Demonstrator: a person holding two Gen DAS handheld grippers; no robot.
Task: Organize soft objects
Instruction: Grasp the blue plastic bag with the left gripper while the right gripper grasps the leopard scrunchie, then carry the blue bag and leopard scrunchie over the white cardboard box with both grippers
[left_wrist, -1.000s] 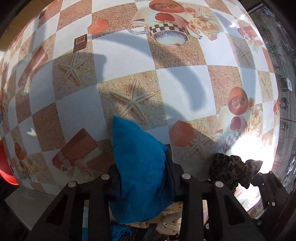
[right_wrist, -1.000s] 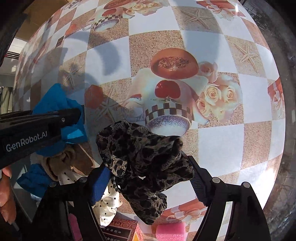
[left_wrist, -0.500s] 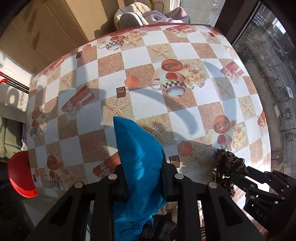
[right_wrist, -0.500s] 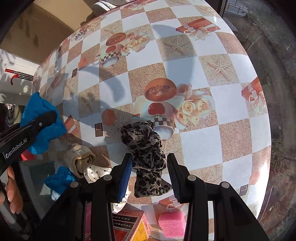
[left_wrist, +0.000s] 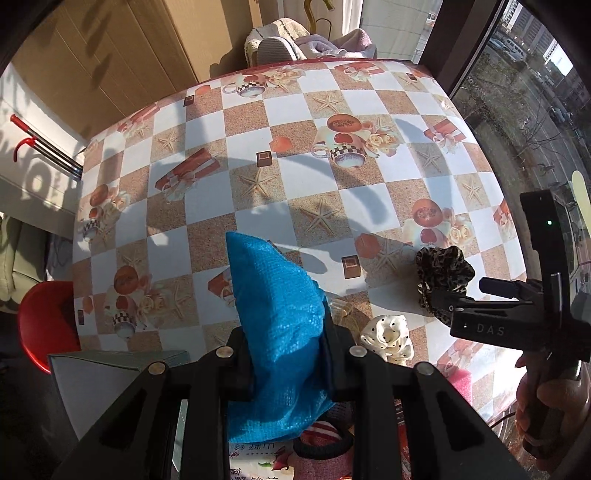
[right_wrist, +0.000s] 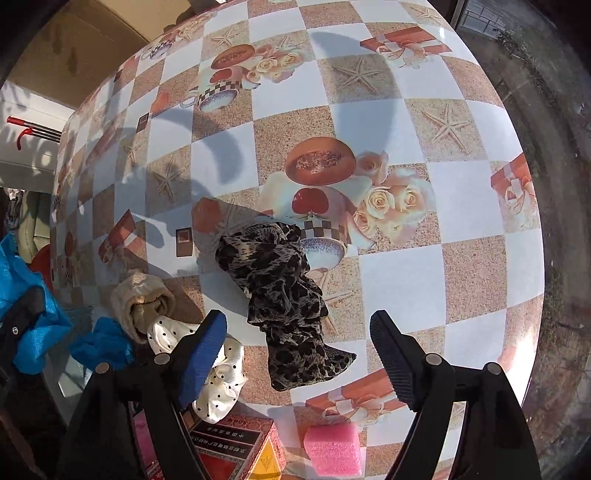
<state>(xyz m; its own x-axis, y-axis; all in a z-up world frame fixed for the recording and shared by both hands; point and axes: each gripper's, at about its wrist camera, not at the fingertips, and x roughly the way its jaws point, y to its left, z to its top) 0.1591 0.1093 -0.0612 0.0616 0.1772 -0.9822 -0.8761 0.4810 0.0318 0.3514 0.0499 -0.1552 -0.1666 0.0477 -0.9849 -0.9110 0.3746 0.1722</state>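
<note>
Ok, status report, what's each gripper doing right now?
Left gripper shut on blue cloth. Right gripper open, leopard scrunchie lying free on the table. Nothing blocking.

we see the table (right_wrist: 399, 280) spread ahead of both grippers. the leopard scrunchie (right_wrist: 284, 295) lies on it between the parted fingers of the right gripper (right_wrist: 297, 354), touching neither. to its left a beige cloth (right_wrist: 142, 299) sits near the table's edge, with the dotted scrunchie (right_wrist: 221, 384) just before it and a small blue cloth (right_wrist: 101, 343) beside it. a foam block (right_wrist: 332, 450) rests near the front edge, a box (right_wrist: 236, 446) to its left. the left gripper (left_wrist: 286, 354) holds the blue bag (left_wrist: 277, 332) upright above the near edge, left of the dotted scrunchie (left_wrist: 386, 336).
</note>
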